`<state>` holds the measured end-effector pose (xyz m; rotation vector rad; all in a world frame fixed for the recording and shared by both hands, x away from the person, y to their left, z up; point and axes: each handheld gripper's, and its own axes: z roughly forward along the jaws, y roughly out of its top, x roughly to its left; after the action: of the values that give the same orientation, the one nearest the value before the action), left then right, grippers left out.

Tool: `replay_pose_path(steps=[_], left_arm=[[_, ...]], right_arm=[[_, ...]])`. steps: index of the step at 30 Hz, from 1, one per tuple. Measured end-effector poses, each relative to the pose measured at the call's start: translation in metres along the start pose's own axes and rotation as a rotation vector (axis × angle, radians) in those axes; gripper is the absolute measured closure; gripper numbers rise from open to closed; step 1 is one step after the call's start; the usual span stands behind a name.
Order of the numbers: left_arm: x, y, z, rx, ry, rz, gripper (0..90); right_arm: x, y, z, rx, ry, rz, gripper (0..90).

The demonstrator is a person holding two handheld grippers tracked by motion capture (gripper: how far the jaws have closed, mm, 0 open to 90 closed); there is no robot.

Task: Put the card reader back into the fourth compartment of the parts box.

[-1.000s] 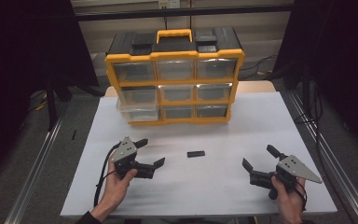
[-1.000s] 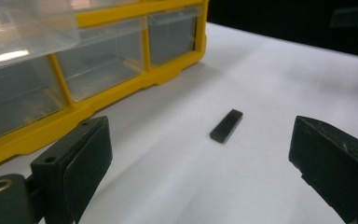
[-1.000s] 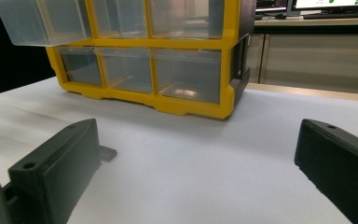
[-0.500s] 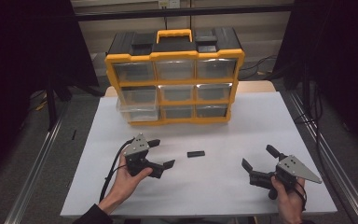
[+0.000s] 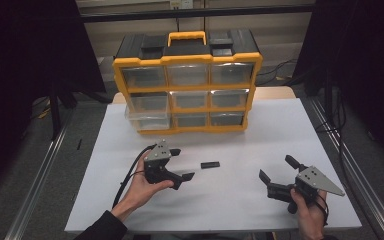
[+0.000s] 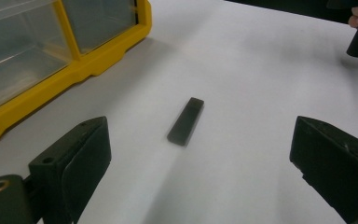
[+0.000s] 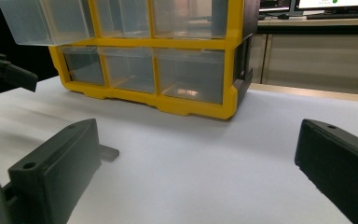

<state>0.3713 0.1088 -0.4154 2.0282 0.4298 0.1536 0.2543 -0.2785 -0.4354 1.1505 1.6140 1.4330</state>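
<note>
The left gripper [image 5: 178, 164] stood with jaws wide apart, holding nothing, just short of a small flat black rectangular bar [image 6: 185, 121] lying on the white tabletop [image 5: 240, 145]. The right gripper [image 5: 278, 173], likewise agape and empty, rested well apart. Behind stood a yellow-framed cabinet of clear plastic drawers [image 5: 186, 89], its middle-left drawer [image 5: 146, 116] drawn out. No writing was legible.
</note>
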Motion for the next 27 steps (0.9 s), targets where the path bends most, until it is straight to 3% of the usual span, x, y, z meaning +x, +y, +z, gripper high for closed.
replay_pose_path(steps=[7, 11, 15, 19, 27], left_arm=[[-0.002, 0.012, 0.013, 0.016, -0.016, 0.018, 5.0], [-0.003, 0.016, 0.02, 0.031, -0.02, 0.064, 5.7], [0.0, 0.018, 0.028, 0.052, -0.009, 0.045, 4.9], [0.004, 0.022, 0.033, 0.074, -0.049, 0.03, 3.8], [0.008, 0.03, 0.044, 0.114, -0.068, 0.03, 4.6]], right_arm=[[0.0, 0.0, 0.0, 0.001, 0.002, 0.001, 0.0], [0.0, 0.0, 0.0, -0.001, 0.002, 0.002, 0.0], [0.0, 0.0, 0.0, -0.001, 0.002, 0.003, 0.0], [0.0, 0.0, 0.0, 0.001, 0.003, 0.004, 0.0], [0.0, 0.0, 0.0, 0.001, 0.005, 0.001, 0.0]])
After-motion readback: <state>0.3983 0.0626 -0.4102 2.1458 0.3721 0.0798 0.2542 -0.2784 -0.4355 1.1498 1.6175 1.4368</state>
